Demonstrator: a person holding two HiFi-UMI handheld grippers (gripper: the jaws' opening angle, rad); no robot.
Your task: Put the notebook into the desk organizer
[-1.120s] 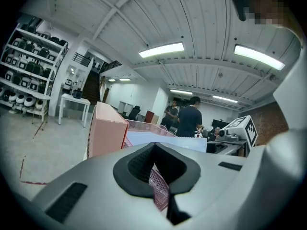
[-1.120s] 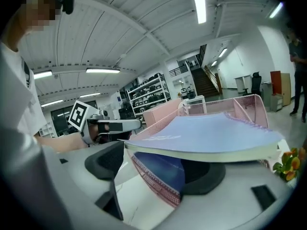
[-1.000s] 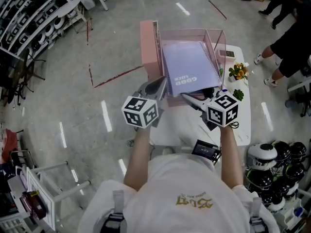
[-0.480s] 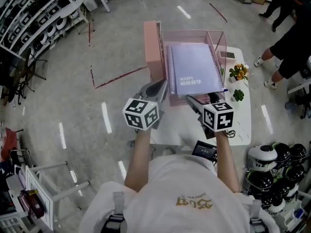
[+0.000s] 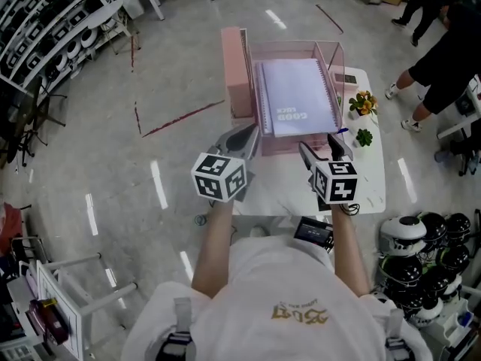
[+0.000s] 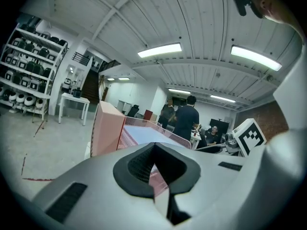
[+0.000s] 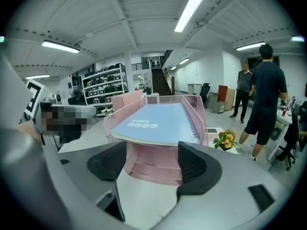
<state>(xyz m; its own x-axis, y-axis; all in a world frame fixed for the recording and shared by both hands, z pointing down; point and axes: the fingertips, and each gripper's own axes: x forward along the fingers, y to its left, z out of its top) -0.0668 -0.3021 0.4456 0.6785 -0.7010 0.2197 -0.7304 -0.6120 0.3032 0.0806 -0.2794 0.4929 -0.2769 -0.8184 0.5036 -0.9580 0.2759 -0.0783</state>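
The lilac spiral notebook (image 5: pixel 295 96) lies flat in the top tray of the pink mesh desk organizer (image 5: pixel 259 51) on the white table. In the right gripper view the notebook (image 7: pixel 153 123) rests on the organizer (image 7: pixel 158 169), its near edge jutting slightly over the front. My right gripper (image 5: pixel 319 147) hovers just short of that edge, open; its jaws (image 7: pixel 152 162) have just been closing with nothing between them. My left gripper (image 5: pixel 248 134) is shut and empty by the organizer's front left corner; its tips (image 6: pixel 153 145) meet in the left gripper view.
A white table (image 5: pixel 376 179) carries a small flower pot (image 5: pixel 363 105), a green plant (image 5: pixel 365 137) and a black device (image 5: pixel 313 233) at its near edge. Helmets (image 5: pixel 421 247) are stacked at the right. People (image 5: pixel 451 59) stand beyond the table. Shelves (image 5: pixel 45 28) line the far left.
The notebook, earlier askew with its near end lower, now lies square in the top tray. My right gripper has drawn back from its near edge. The left gripper shifted slightly.
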